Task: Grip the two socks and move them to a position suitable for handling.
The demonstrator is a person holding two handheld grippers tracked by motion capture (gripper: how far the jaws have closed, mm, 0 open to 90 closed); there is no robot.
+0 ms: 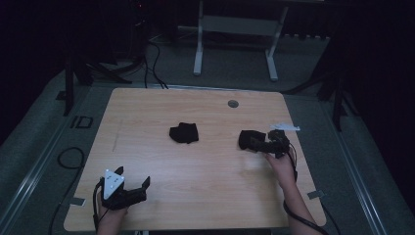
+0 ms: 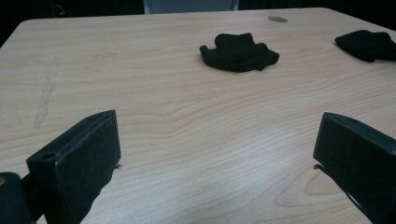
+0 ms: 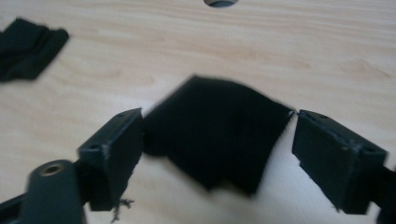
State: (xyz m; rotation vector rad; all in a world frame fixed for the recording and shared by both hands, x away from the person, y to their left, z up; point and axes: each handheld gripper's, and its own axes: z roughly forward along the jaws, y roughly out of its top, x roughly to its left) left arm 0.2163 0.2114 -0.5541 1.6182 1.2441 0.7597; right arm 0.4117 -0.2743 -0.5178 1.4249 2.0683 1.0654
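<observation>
My right gripper stands wide, jaws flanking a black folded cloth without squeezing it, right of the table's central black cloth bundle. My left gripper gapes empty, nearer than that bundle.

My right gripper has its jaws spread wide, and a folded black cloth lies on the wooden table between them, its edges just beside both pads. A second black cloth lies far off to my upper left, and a round hole sits straight ahead.
</observation>
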